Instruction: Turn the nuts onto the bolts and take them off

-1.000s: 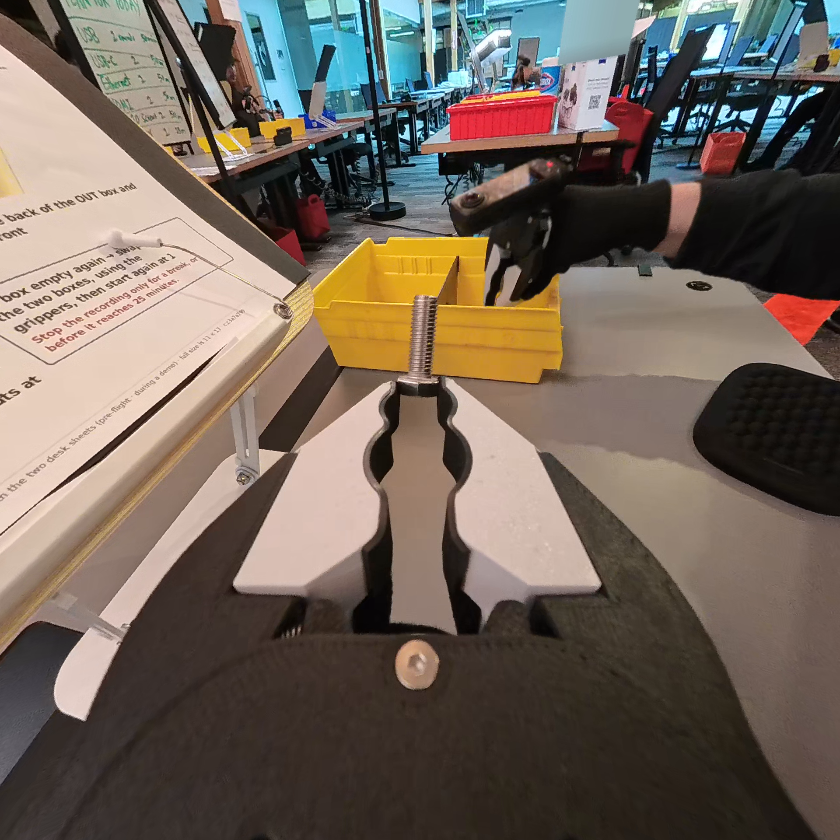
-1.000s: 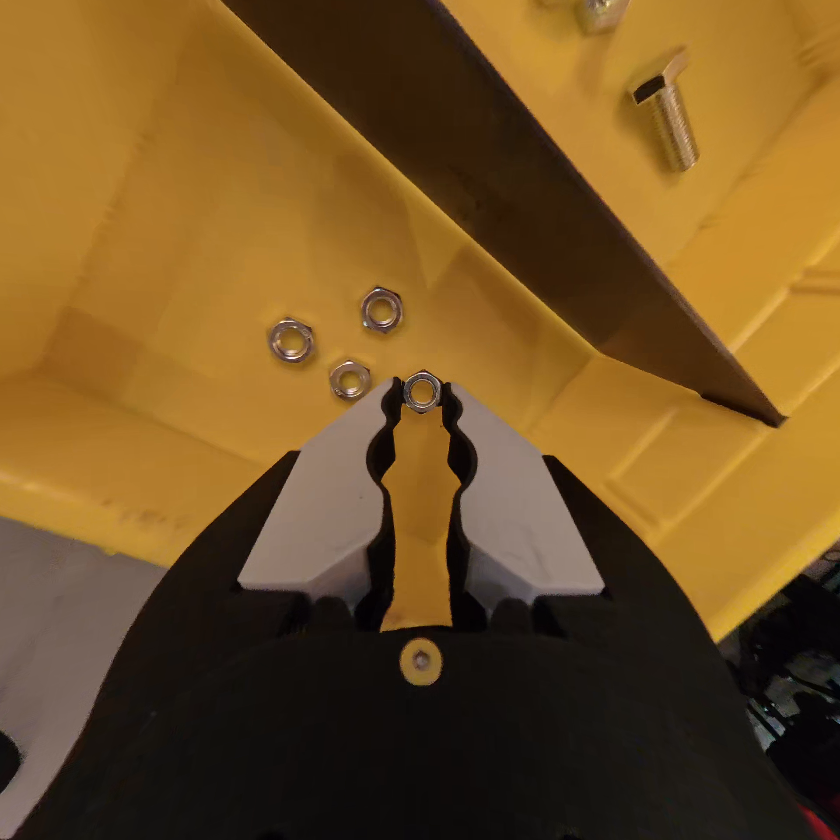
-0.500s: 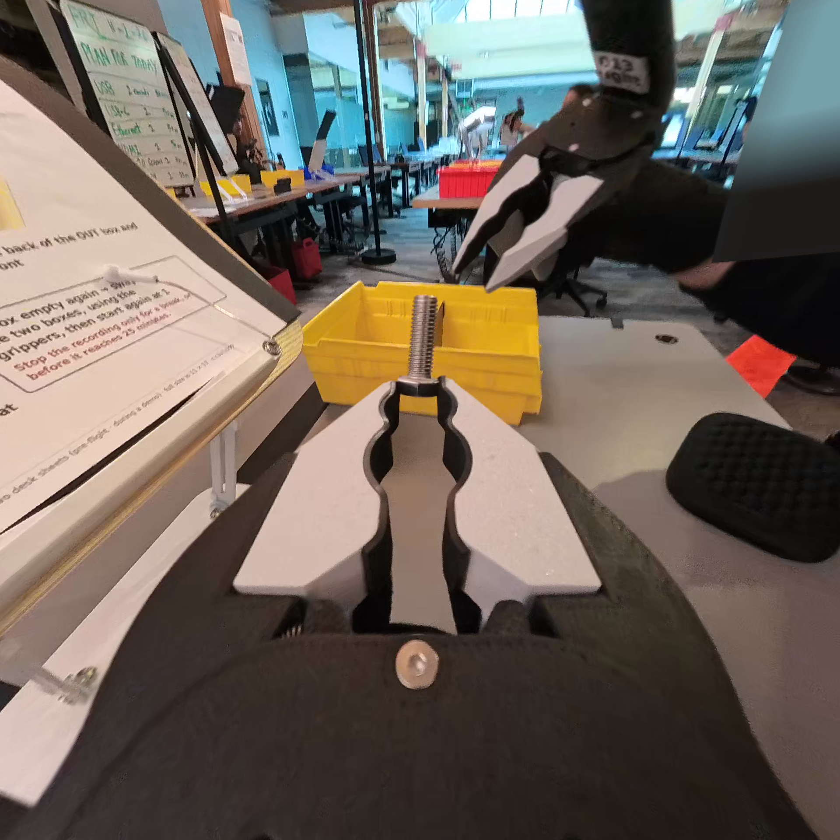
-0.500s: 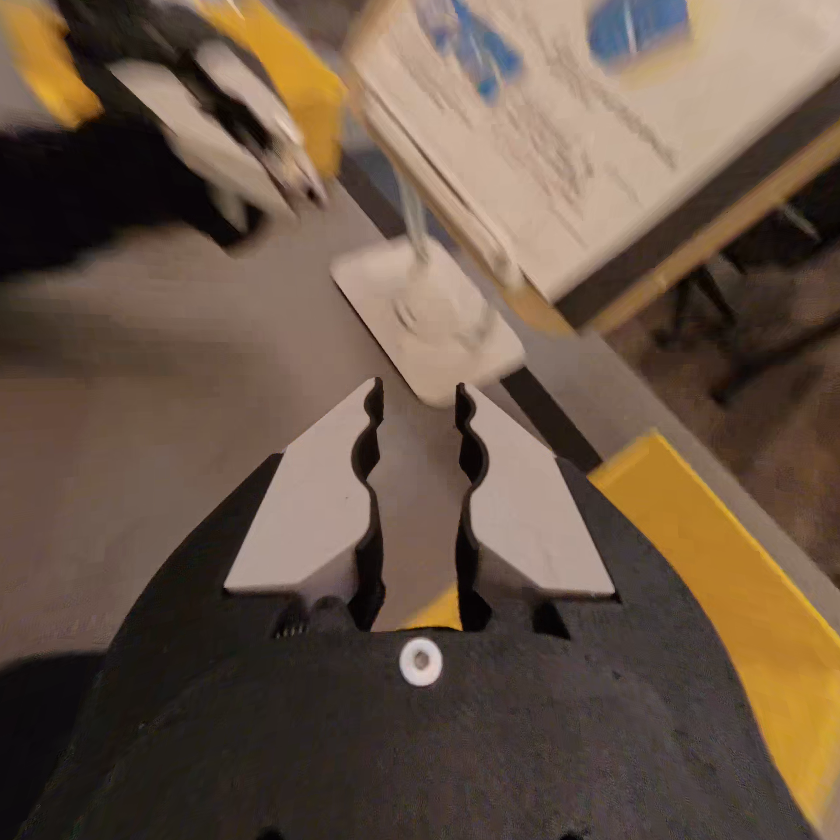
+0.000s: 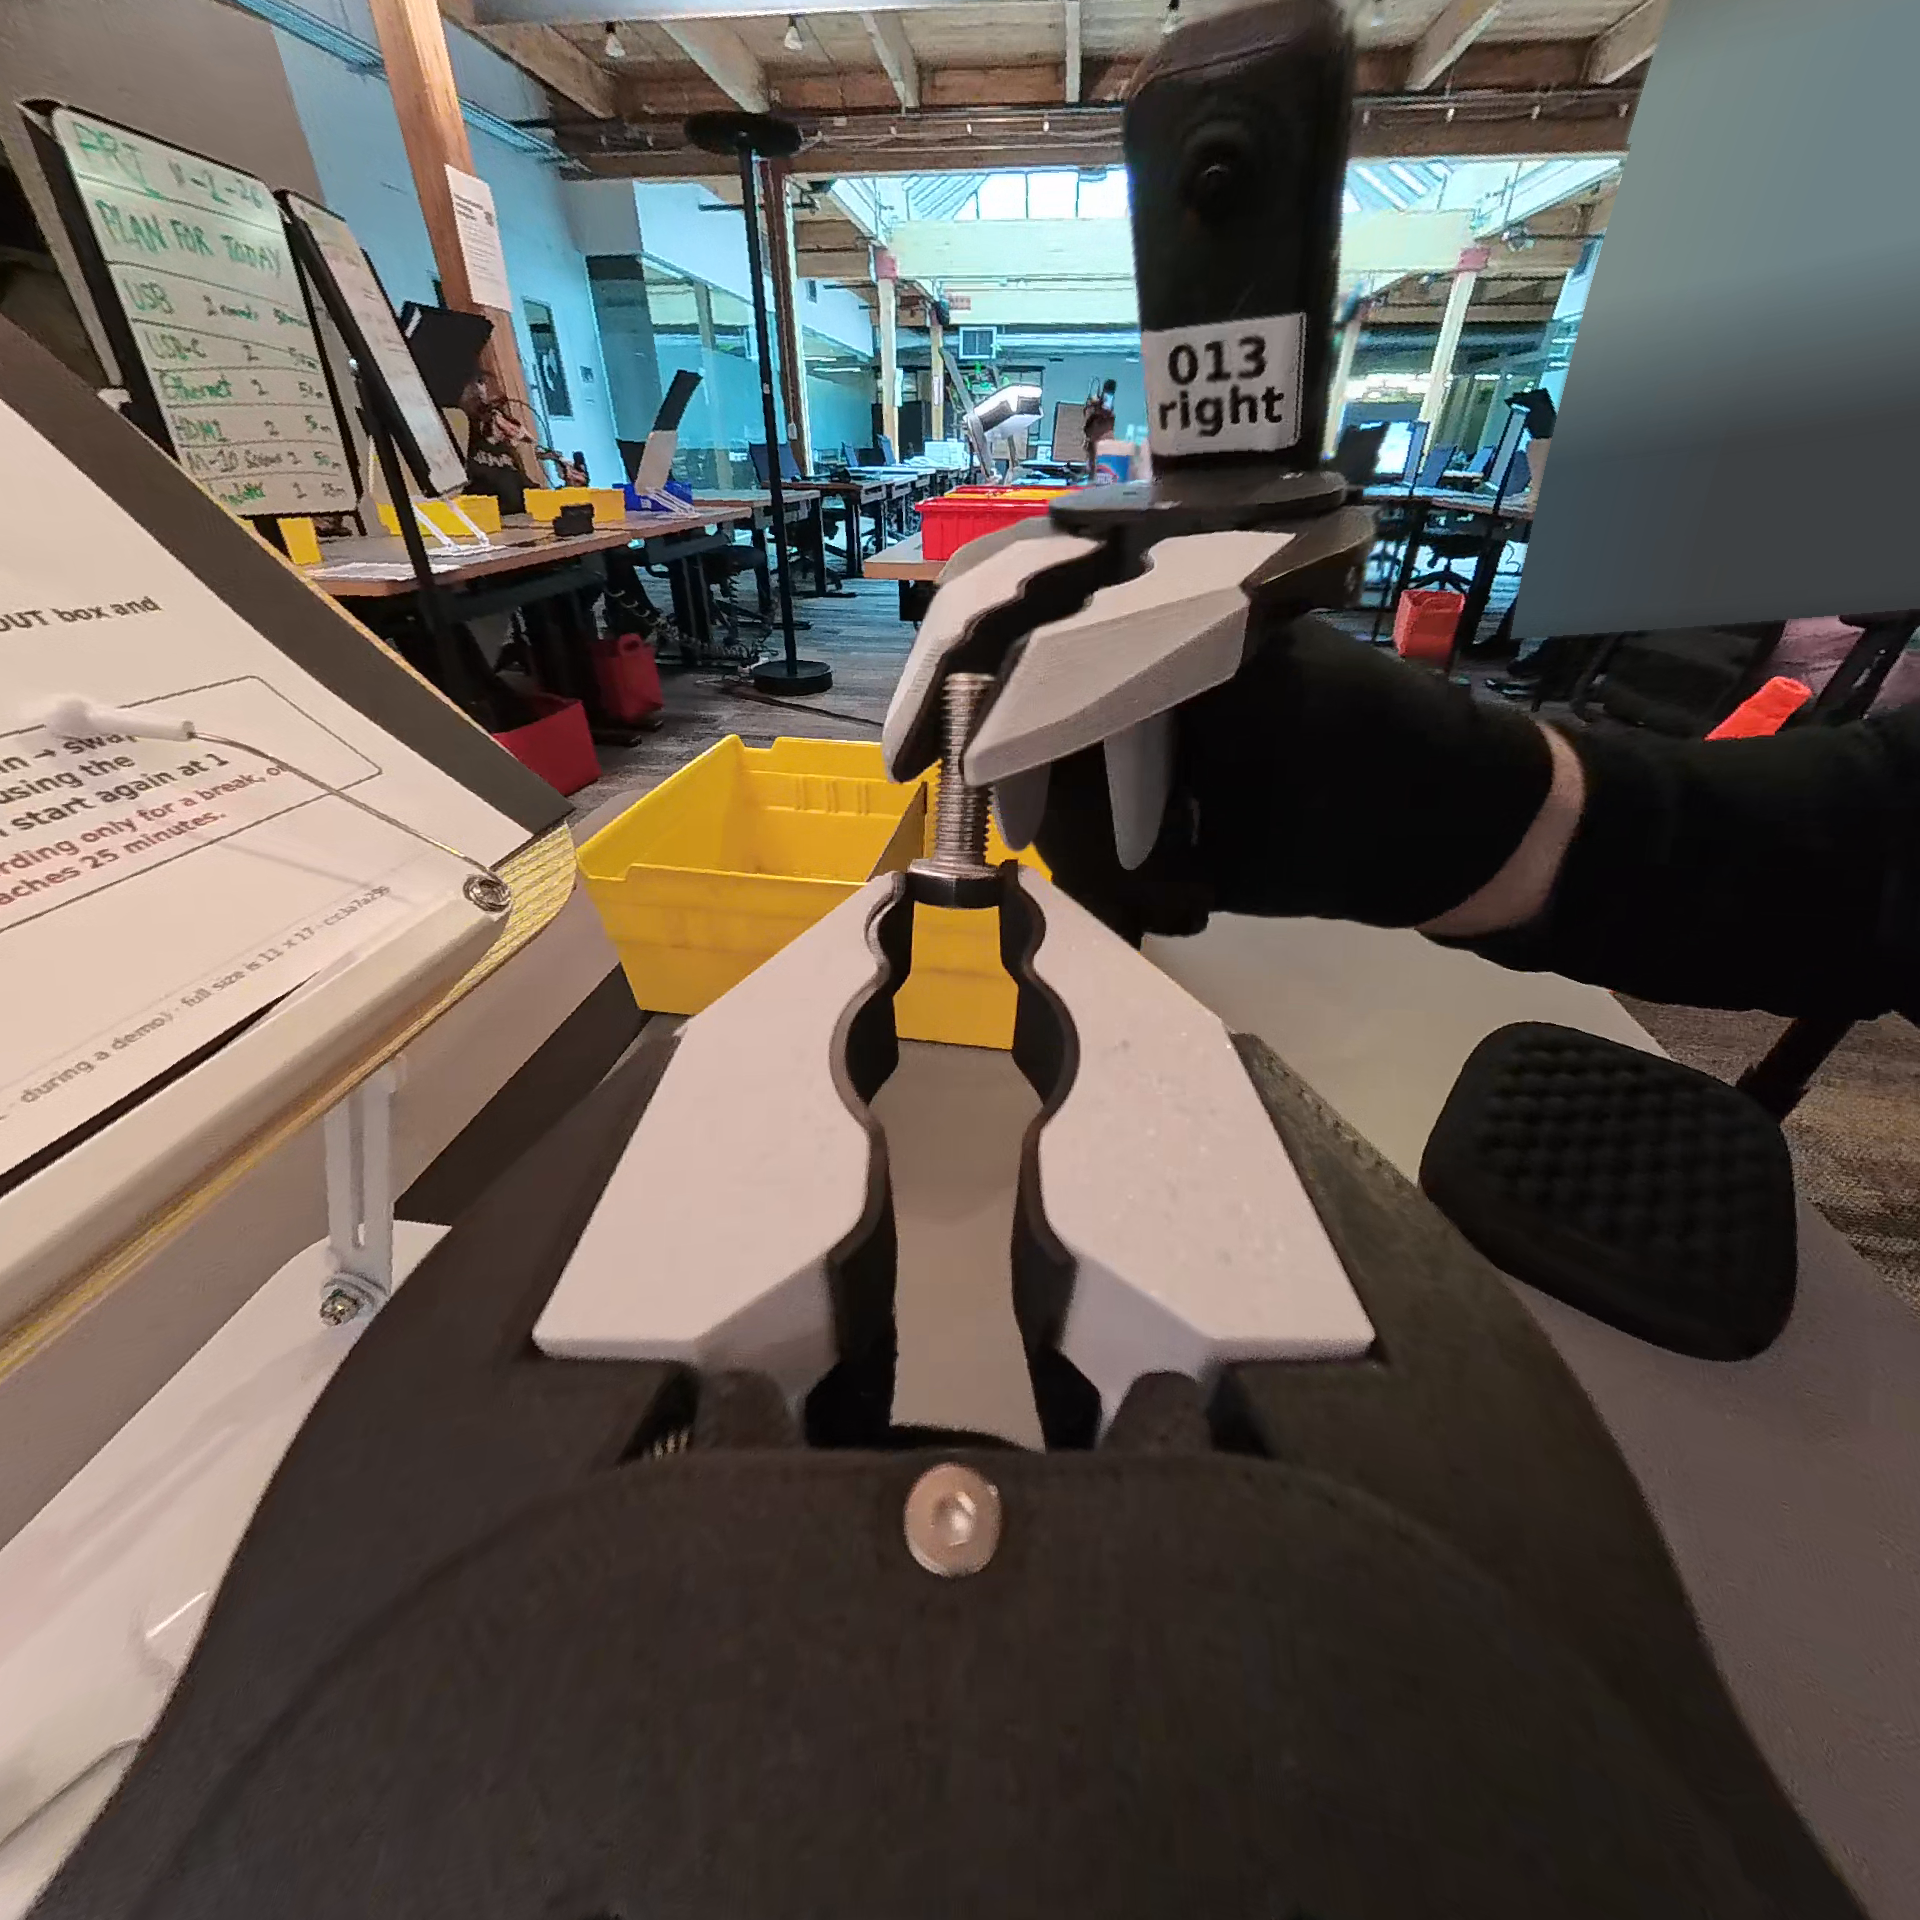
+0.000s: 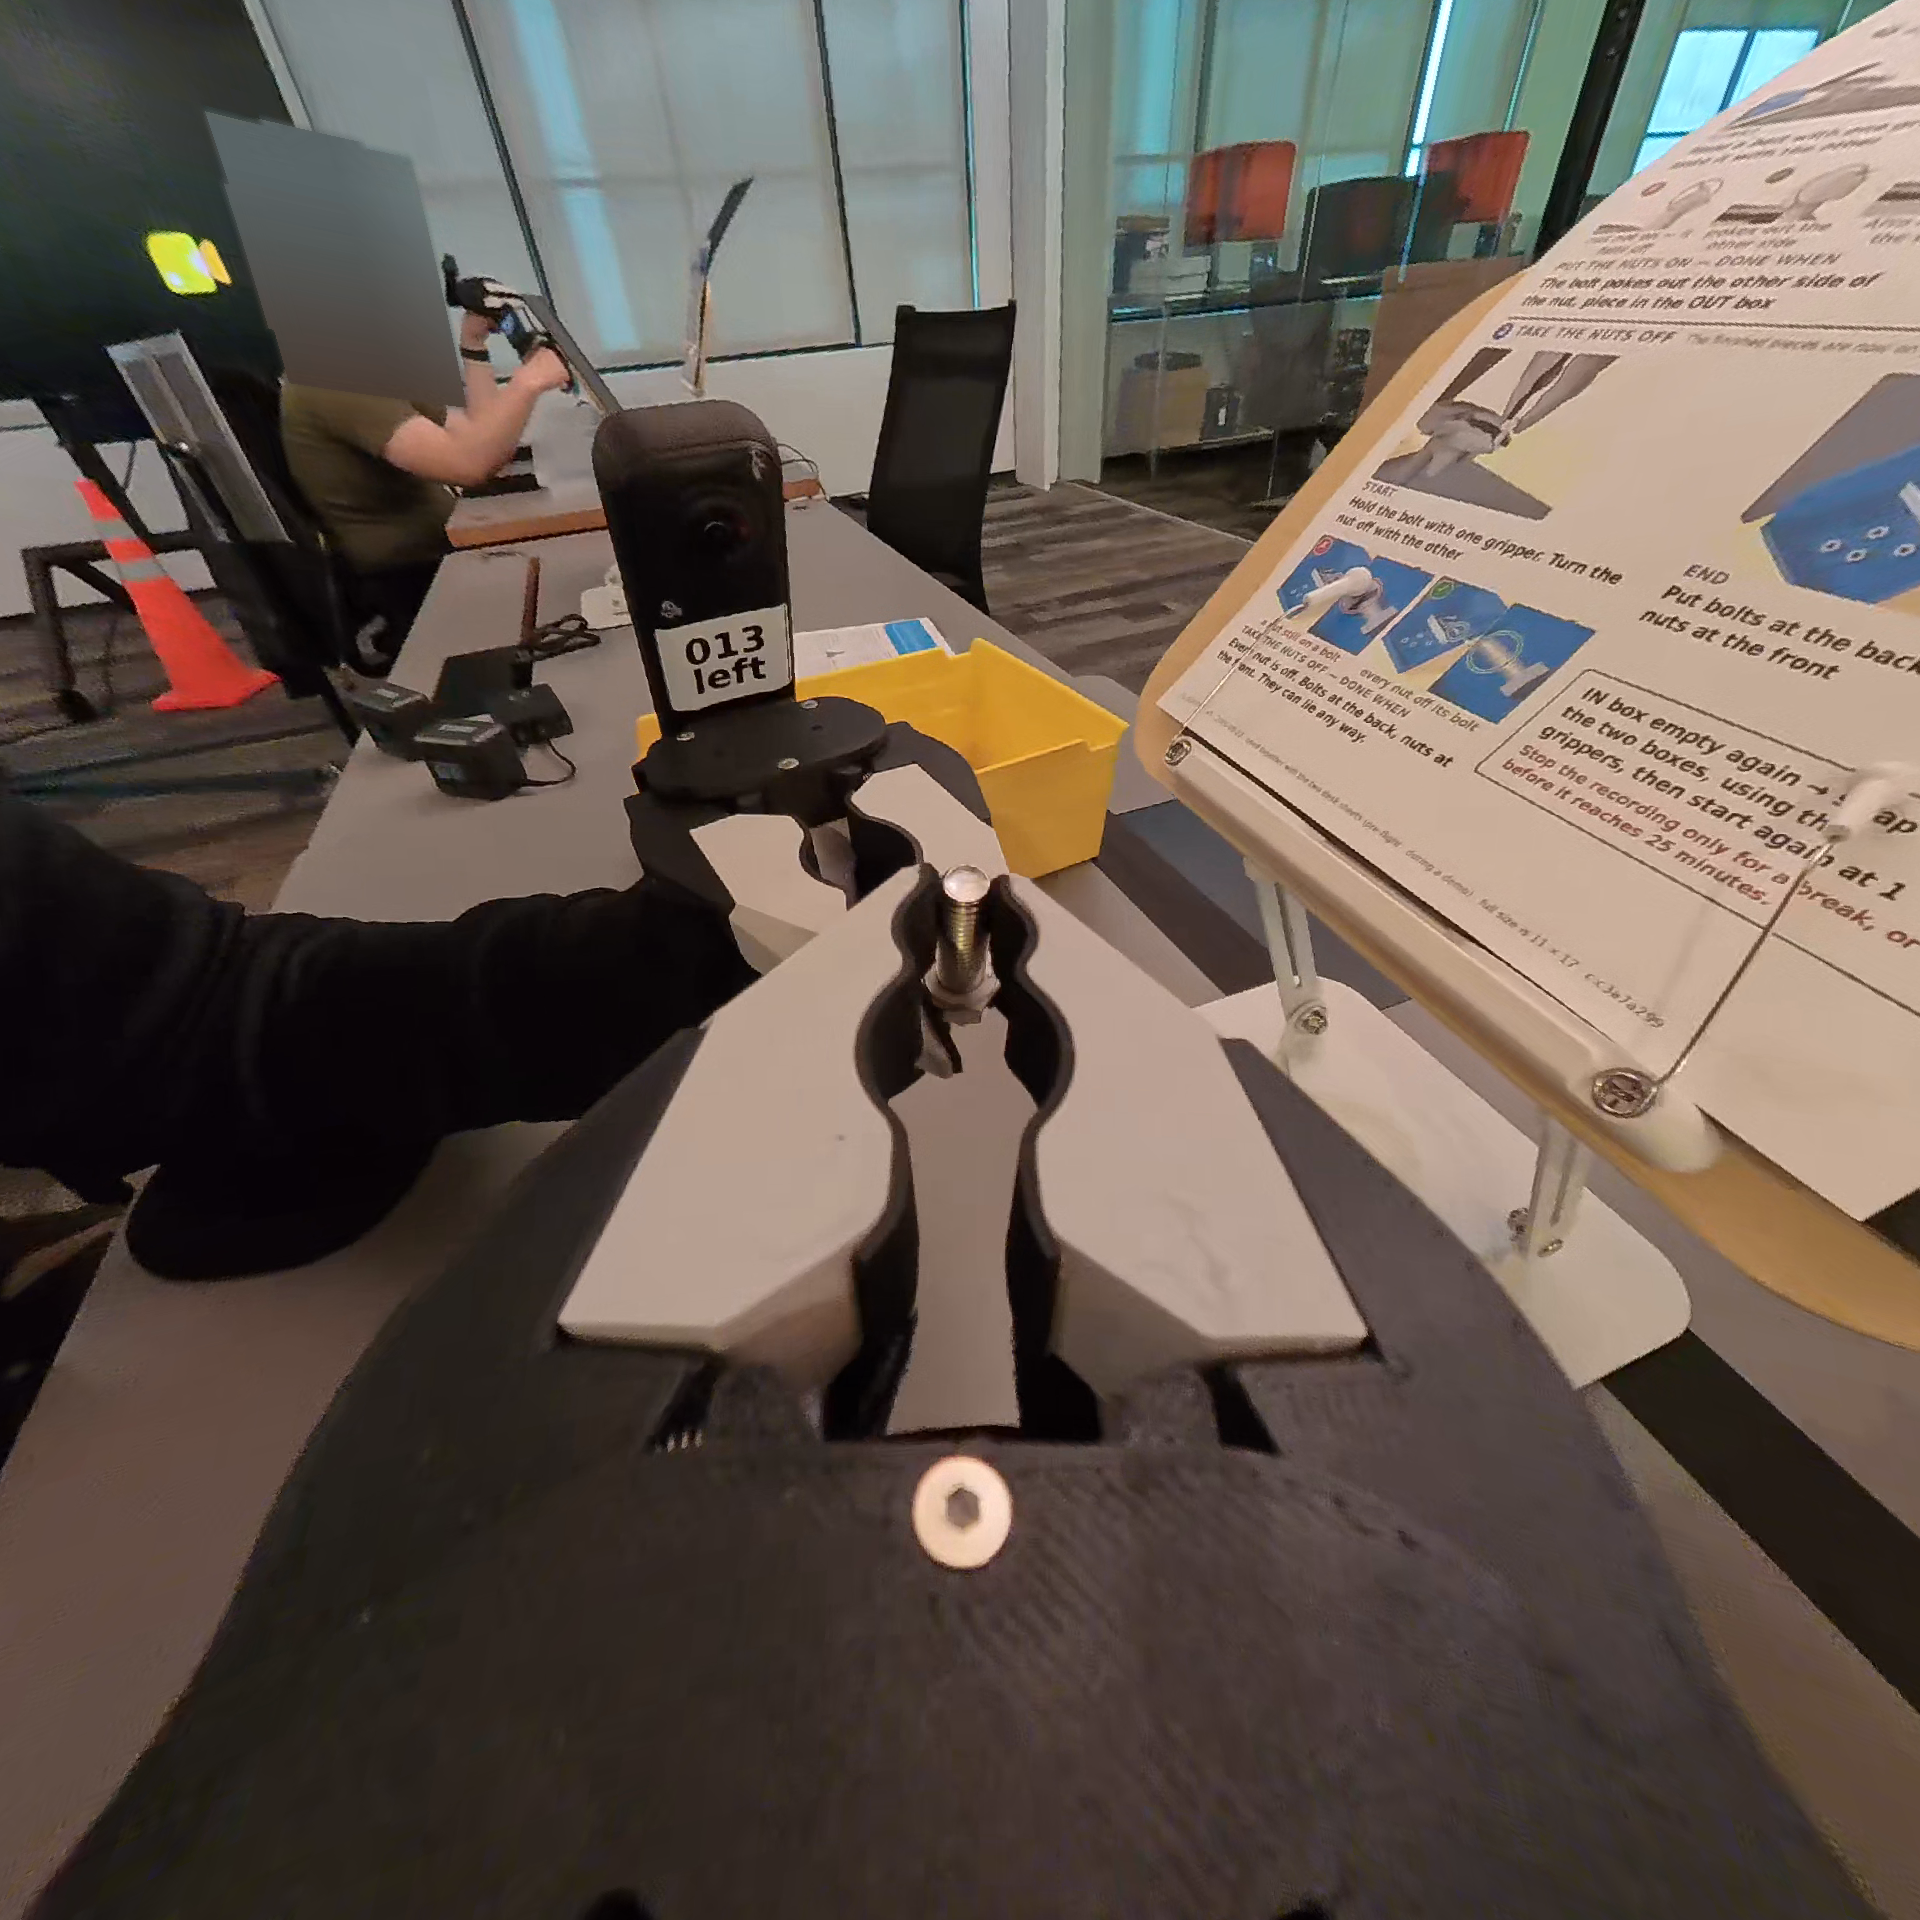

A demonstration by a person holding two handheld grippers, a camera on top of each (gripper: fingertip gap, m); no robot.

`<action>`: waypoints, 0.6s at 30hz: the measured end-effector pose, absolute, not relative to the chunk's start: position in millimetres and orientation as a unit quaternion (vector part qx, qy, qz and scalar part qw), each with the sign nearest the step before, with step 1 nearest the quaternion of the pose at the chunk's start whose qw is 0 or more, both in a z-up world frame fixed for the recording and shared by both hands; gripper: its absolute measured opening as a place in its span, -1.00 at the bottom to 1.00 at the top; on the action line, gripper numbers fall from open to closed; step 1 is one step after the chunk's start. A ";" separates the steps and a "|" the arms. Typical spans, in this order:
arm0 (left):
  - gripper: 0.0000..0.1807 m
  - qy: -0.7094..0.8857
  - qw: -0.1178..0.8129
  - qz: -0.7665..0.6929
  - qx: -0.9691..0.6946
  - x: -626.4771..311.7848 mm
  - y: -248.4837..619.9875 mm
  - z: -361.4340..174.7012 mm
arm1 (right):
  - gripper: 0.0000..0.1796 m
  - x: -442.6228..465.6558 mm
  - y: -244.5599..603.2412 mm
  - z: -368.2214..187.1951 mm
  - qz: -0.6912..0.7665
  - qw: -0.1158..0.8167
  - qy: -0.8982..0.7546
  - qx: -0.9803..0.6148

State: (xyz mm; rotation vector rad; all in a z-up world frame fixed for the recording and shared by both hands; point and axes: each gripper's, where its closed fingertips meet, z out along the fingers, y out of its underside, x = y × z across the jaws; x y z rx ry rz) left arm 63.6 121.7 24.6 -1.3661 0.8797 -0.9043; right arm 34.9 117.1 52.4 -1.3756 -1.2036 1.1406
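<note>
My left gripper is shut on the hex head of a steel bolt and holds it upright above the grey table. My right gripper reaches in from the right in a black-gloved hand. Its fingers are closed around the bolt's threaded top. No nut shows between them. In the left wrist view the right gripper sits over the bolt's tip. In the right wrist view the left gripper sits just behind and below the bolt. The yellow bin with its divider stands behind the bolt.
A tilted instruction sheet on a white stand is close on the left and shows in the right wrist view. A black textured pad lies at the right. Another yellow bin stands beyond the left gripper. A person sits at a far table. Only a small space, under 4 cm, lies between the two pairs of fingers.
My right gripper left the nuts in the yellow bin, swung up and over, and closed around the top of the bolt. My left gripper still holds the bolt upright.
</note>
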 end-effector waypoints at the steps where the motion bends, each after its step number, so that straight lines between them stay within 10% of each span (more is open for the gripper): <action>1: -0.84 0.379 0.599 -0.391 -0.587 64.1 121.4 24.9 | -0.92 36.0 117.0 52.7 0.469 0.471 -0.492 -0.562; 10: -0.84 0.380 0.623 -0.338 -0.595 52.4 128.7 30.4 | -0.93 148.2 205.1 73.5 0.292 0.514 -0.467 -0.657; 18: -0.97 0.420 0.598 -0.288 -0.619 59.7 130.2 11.5 | -0.92 264.8 313.4 -54.8 0.086 0.340 -0.438 -0.827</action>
